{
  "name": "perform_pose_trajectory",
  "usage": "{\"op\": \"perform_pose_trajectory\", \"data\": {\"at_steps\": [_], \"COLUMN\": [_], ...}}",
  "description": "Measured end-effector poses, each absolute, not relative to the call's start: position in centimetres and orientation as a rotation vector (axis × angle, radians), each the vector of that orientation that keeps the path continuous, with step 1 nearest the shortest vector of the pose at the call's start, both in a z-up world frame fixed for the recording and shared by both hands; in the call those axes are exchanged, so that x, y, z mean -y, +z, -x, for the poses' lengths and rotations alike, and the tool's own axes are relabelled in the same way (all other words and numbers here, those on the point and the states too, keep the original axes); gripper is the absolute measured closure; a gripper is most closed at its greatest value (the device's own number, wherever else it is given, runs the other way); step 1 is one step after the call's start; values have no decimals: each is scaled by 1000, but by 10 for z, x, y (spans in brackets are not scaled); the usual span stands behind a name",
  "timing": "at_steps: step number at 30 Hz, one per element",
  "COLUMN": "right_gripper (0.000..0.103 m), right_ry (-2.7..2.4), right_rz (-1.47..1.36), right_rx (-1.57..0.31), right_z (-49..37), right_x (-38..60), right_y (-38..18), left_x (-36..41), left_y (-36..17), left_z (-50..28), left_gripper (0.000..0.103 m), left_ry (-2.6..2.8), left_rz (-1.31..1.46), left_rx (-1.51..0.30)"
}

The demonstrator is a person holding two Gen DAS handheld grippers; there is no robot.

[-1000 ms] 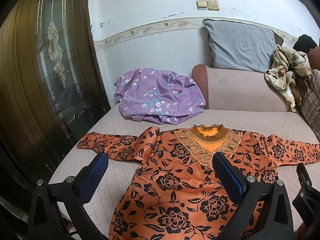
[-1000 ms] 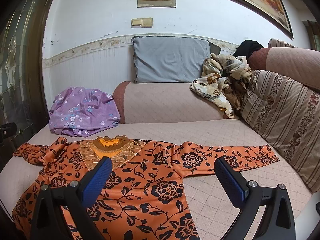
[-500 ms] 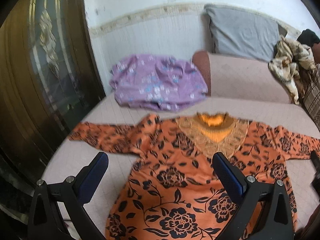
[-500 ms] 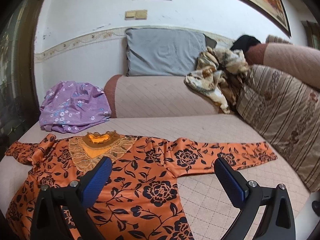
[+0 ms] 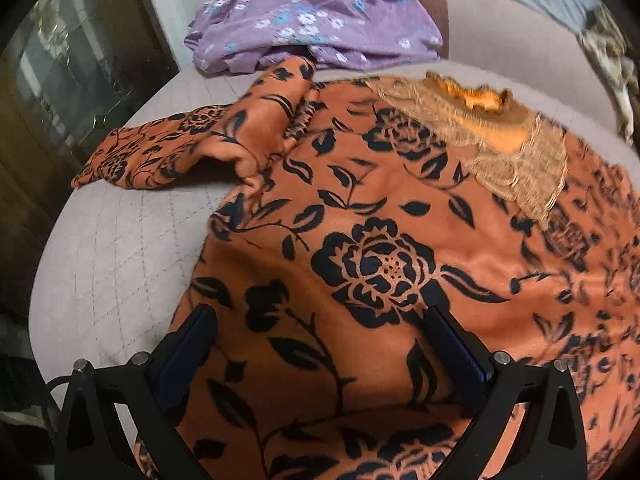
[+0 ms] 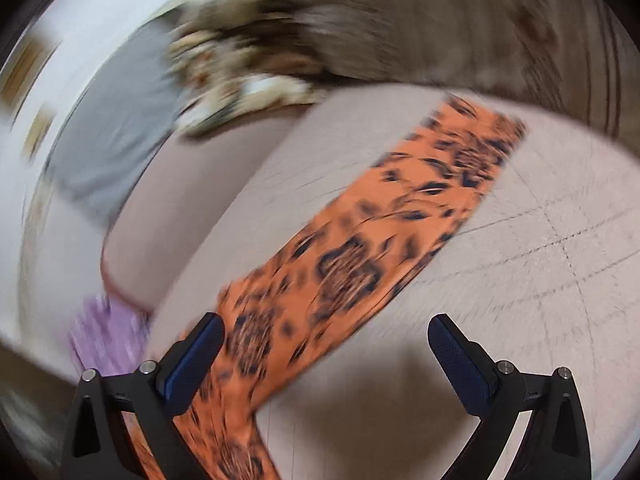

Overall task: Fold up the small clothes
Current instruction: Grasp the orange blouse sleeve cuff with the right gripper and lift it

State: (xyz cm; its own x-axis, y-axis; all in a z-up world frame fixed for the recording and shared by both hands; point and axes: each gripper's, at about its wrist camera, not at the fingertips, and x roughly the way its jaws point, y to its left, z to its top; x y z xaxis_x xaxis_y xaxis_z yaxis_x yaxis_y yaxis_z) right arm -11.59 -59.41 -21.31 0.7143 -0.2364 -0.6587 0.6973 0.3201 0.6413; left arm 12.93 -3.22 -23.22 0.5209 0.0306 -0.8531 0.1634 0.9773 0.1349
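The orange floral top (image 5: 380, 240) lies spread front-up on the quilted sofa seat (image 5: 112, 248), its lace collar (image 5: 516, 160) toward 1 o'clock in the left wrist view and one sleeve (image 5: 168, 148) bunched out toward 10 o'clock, just short of the purple floral cloth (image 5: 316, 20) heaped at 12 o'clock. The left gripper (image 5: 320, 340) hangs low over the body of the top, fingers wide apart and holding nothing.

In the blurred right wrist view, the other sleeve (image 6: 400, 232) runs from 7 o'clock up to its cuff at 1 o'clock across the seat. The right gripper (image 6: 324, 348) sits over the sleeve's near end, fingers spread, nothing between them.

The step in hand appears to be the reach for the first fold, with no cloth gripped yet. The next move likely calls for each gripper to drop onto a sleeve or side edge, pinch only that layer, and carry it inward across the chest without dragging the body.
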Motion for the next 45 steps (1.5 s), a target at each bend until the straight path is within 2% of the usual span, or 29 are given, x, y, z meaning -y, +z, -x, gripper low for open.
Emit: {"op": "perform_pose_trajectory", "data": {"at_steps": [1,3,6,8,14,16,17,18,19,20,23,28,34,38,39,41,43,44,45], "right_gripper": [4,21,38,42,46,51,61,76,83,96,98,98,98,98,93,92,70,33,17], "right_ry": [-672,-694,-691,-747,-758,-783,-801,-817,-829,-835,-830,-575,-165,58,104,184,271,324,370], "right_rz": [-1135,-1276,-1397,-1431,-1420,-1372,-1342,-1312,-1285,-1277,-1278,-1121,-960,-930,-918,-924,-953,-973,-1005], "right_rx": [-477,-409,-389,-398,-361,-362,-364,-365,-366,-362,-323,-262,-291,-397,-441,-538,-625,-658,-680], "right_z": [122,138,148,152,138,128,124,120,118,120,126,84,1,-59,-75,-99,-117,-123,-123], "right_x": [608,639,671,685,720,731,733,737,740,742,735,683,546,446,420,380,346,331,320], "right_y": [-220,-238,-260,-269,-277,-279,-278,-277,-280,-285,-278,-200,-124,-127,-133,-151,-170,-178,-184], "left_x": [35,34,34,34,33,34,35,35,36,35,35,34,11,-1,-4,-8,-11,-13,-15], "left_y": [-235,-237,-239,-241,-242,-242,-242,-241,-241,-240,-234,-213,-201,-193,-193,-192,-192,-191,-190], "left_z": [-130,-132,-134,-134,-136,-136,-137,-137,-138,-138,-137,-134,-136,-133,-133,-134,-134,-133,-133], "left_gripper": [0,0,0,0,0,0,0,0,0,0,0,0,0,0,0,0,0,0,0], "left_ry": [-87,-93,-98,-97,-85,-80,-81,-85,-91,-97,-82,-36,8,33,35,37,39,38,37], "left_rz": [-200,-176,-151,-151,-146,-158,-163,-170,-175,-179,-195,-212,-148,-122,-115,-105,-97,-91,-84], "left_rx": [-1025,-1019,-1025,-1016,-1017,-1017,-1017,-1018,-1019,-1020,-994,-892,-873,-841,-841,-842,-842,-839,-835]}}
